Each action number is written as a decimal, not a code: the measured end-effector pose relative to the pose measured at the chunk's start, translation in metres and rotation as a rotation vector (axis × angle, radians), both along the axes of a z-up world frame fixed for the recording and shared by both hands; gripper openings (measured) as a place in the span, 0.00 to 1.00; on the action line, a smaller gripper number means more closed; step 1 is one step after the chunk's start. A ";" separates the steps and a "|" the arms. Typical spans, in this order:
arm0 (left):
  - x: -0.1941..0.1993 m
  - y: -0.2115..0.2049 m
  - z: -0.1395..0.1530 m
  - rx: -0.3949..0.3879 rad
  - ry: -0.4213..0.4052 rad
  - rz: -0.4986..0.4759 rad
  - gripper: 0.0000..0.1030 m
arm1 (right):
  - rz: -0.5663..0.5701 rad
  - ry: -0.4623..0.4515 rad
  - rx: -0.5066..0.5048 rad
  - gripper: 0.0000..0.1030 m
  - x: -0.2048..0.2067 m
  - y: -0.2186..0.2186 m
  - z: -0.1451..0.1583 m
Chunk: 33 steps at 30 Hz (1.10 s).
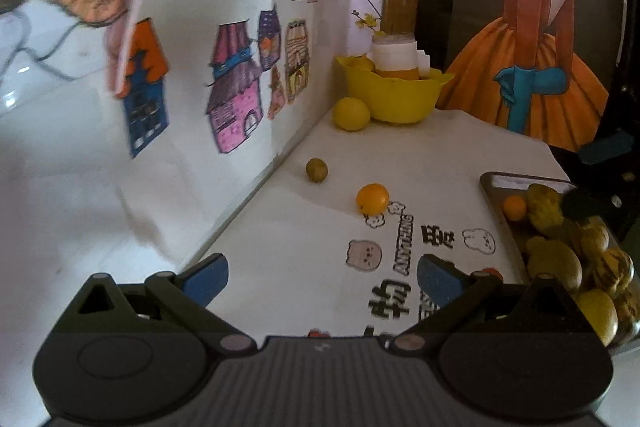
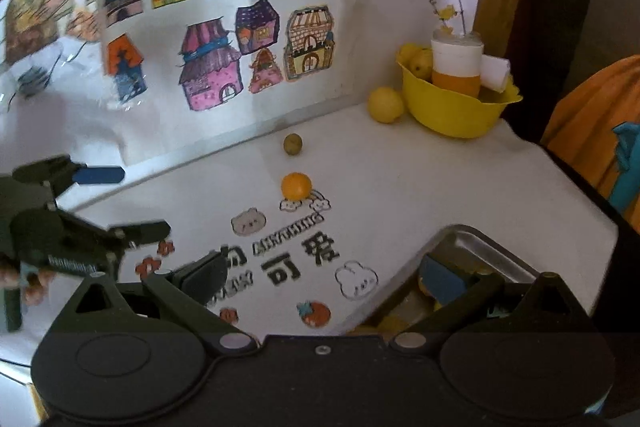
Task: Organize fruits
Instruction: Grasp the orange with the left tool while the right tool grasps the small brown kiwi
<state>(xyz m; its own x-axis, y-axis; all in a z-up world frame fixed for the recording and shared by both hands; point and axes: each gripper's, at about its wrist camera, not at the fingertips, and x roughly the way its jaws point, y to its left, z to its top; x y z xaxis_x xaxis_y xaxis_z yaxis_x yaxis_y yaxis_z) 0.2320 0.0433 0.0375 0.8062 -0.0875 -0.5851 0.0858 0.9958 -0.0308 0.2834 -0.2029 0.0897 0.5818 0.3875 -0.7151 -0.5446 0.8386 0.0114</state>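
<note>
Now | left claw [image 1: 322,281] spread above table [image 1: 300,227]; right claw [image 2: 320,279] spread over tray [image 2: 496,251]

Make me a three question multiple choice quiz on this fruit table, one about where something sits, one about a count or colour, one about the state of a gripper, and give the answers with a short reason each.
1. Where is the lemon?
A. inside the tray
B. on the table beside the yellow bowl
C. between a gripper's fingers

2. How many fruits lie loose on the white table, outside the bowl and the metal tray?
A. one
B. three
C. six

3. How is the left gripper?
A. open and empty
B. shut on an orange
C. shut on a lemon

Answers: 1 B, it rests on the tabletop against the bowl's left side. 2 B, the lemon, the small greenish fruit and the orange. 3 A, its blue pads stand wide apart with only tablecloth between them.
</note>
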 end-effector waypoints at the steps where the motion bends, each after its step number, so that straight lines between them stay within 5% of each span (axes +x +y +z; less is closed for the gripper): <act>1: 0.005 -0.002 -0.001 0.001 0.000 -0.007 1.00 | -0.006 0.016 0.011 0.99 0.009 0.003 0.001; 18: 0.088 -0.009 -0.042 -0.178 0.004 0.038 1.00 | -0.132 0.192 0.153 0.99 0.159 0.044 -0.035; 33: 0.126 -0.035 -0.068 -0.170 0.030 0.131 0.84 | -0.066 0.284 0.306 0.93 0.210 0.071 -0.083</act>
